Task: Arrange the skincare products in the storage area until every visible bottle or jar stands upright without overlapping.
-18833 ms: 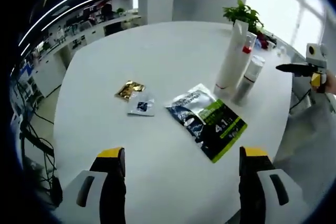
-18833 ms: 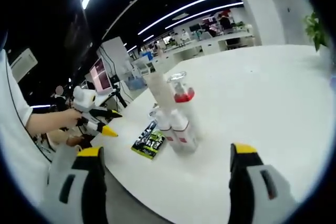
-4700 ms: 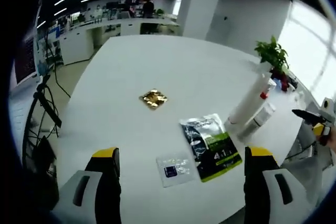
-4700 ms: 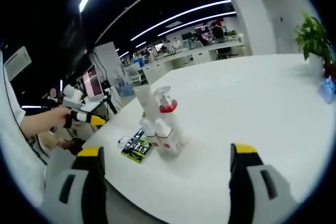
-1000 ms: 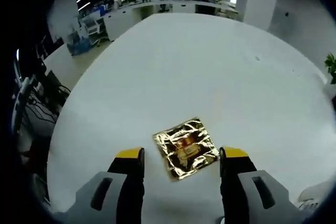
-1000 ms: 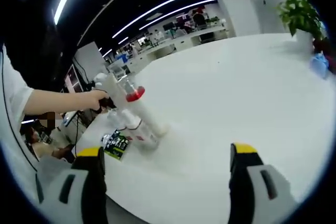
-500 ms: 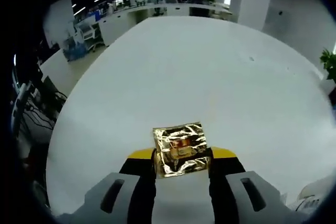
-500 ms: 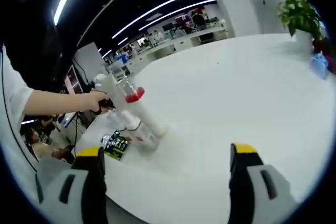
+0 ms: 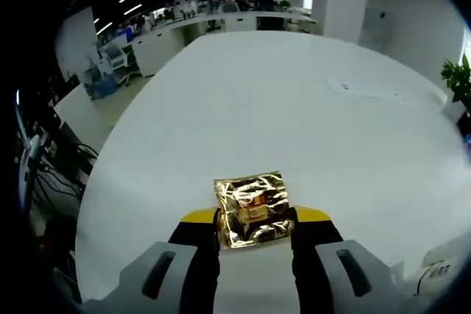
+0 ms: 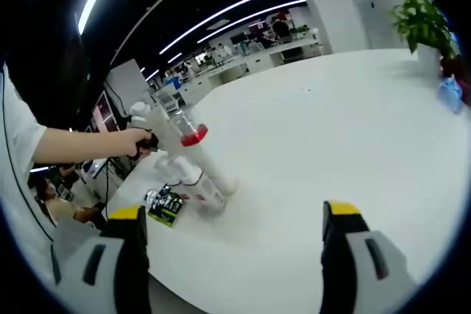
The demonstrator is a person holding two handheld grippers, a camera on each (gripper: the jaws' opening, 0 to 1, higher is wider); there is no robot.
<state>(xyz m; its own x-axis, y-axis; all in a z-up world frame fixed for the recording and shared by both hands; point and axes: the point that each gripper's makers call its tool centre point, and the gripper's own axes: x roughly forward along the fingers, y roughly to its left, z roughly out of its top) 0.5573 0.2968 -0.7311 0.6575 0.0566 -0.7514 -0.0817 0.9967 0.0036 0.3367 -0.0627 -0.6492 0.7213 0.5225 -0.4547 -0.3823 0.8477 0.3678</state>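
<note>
My left gripper point(image 9: 254, 220) is shut on a crinkled gold foil sachet point(image 9: 252, 208), which sticks up between its yellow-tipped jaws over the white table point(image 9: 294, 101). In the right gripper view a tall white tube point(image 10: 208, 161) stands beside a clear bottle with a red cap point(image 10: 189, 131), and small white bottles point(image 10: 200, 190) stand at their foot. A green and black sachet point(image 10: 165, 204) lies flat to their left. My right gripper point(image 10: 234, 215) is open and holds nothing; it hangs well short of the bottles.
A person's hand point(image 10: 126, 142) holds the other gripper just behind the bottles. A potted plant point(image 10: 421, 22) and a blue item point(image 10: 449, 92) sit at the table's far right. Desks and screens fill the office beyond the table edge point(image 9: 110, 159).
Over the last second the left jaws closed onto the gold sachet, which lay flat on the table before. The right gripper has barely moved.
</note>
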